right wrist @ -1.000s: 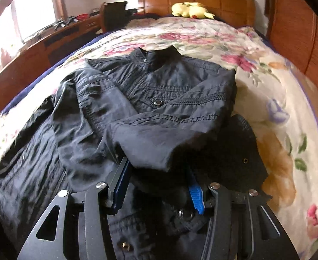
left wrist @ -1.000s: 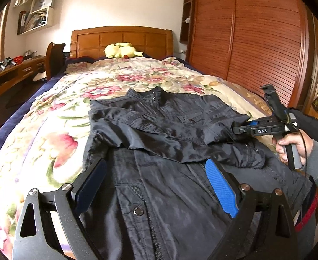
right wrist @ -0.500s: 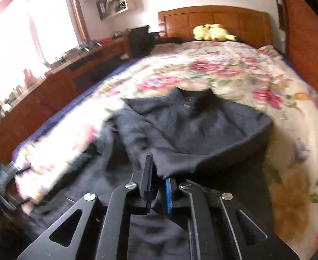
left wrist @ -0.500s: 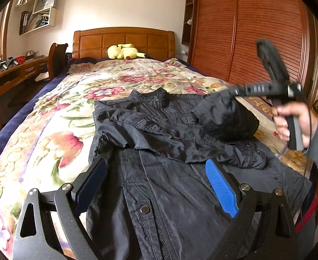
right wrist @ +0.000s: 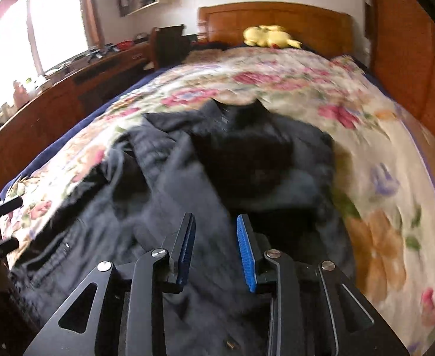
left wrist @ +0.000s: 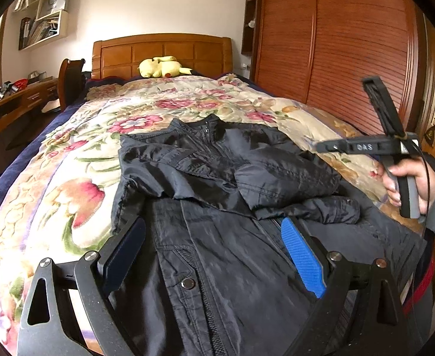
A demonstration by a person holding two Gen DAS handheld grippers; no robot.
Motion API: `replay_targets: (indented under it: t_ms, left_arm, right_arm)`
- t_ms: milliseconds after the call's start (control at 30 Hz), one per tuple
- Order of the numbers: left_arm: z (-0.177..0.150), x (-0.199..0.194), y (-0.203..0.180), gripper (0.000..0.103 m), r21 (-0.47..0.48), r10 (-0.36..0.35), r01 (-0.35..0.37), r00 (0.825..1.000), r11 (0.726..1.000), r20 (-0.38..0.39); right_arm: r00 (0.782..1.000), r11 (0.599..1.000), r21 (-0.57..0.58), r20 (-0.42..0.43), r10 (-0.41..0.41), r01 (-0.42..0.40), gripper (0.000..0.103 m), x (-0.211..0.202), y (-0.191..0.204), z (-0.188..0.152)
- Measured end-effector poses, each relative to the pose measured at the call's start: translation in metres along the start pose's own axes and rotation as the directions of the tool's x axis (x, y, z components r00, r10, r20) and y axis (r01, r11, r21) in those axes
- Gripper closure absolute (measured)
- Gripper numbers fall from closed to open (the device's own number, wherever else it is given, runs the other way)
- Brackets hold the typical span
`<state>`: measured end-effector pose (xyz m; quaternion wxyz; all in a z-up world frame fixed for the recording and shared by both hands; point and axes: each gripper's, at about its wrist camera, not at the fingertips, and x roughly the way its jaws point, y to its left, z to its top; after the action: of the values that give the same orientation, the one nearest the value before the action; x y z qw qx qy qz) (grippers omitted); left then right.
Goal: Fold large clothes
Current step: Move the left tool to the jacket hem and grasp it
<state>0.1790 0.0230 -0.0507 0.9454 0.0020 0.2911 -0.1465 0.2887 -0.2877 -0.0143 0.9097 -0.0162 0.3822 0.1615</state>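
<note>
You have a jacket [left wrist: 223,207] of thin dark cloth with a slight sheen and metal snaps. Your left gripper [left wrist: 214,255] has matt black frame arms and ribbed blue pads [left wrist: 303,255]. The quilt [left wrist: 69,178] is soft floral cloth; the far headboard [left wrist: 161,50] is glossy wood.

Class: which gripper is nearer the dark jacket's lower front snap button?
Left. The left gripper hangs directly over the snap button; the right gripper is raised beside the folded sleeve.
</note>
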Motion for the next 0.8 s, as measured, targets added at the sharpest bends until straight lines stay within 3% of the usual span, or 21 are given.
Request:
replay_targets:
  t_ms: [267, 433, 533, 567, 700, 800]
  left_arm:
    - [0.003, 0.018, -0.031, 0.01, 0.043, -0.039, 0.041, 0.998, 0.998, -0.047]
    - [0.011, 0.045, -0.062, 0.01, 0.076, -0.06, 0.067, 0.994, 0.995, -0.096]
    - [0.019, 0.065, -0.085, 0.015, 0.072, -0.101, 0.11, 0.988, 0.991, -0.121]
    - [0.021, 0.07, -0.093, 0.016, 0.081, -0.103, 0.113, 0.987, 0.99, -0.124]
    - [0.031, 0.093, -0.127, 0.021, 0.124, -0.12, 0.138, 0.983, 0.983, -0.142]
    - [0.038, 0.11, -0.148, 0.025, 0.143, -0.134, 0.156, 0.979, 0.977, -0.155]
  right_arm:
    - [0.995, 0.994, 0.057, -0.033, -0.093, 0.095, 0.072, -0.009, -0.045, -0.058]
    - [0.988, 0.991, 0.053, -0.104, -0.116, 0.122, 0.051, -0.001, -0.063, -0.074]
    - [0.96, 0.971, -0.022, -0.143, -0.24, 0.239, 0.043, 0.01, -0.068, -0.082]
    - [0.956, 0.969, -0.025, -0.156, -0.247, 0.246, 0.042, 0.019, -0.071, -0.085]
    - [0.974, 0.981, 0.091, -0.165, -0.155, 0.172, 0.038, 0.027, -0.089, -0.095]
    - [0.978, 0.981, 0.116, -0.159, -0.135, 0.154, 0.037, 0.028, -0.093, -0.096]
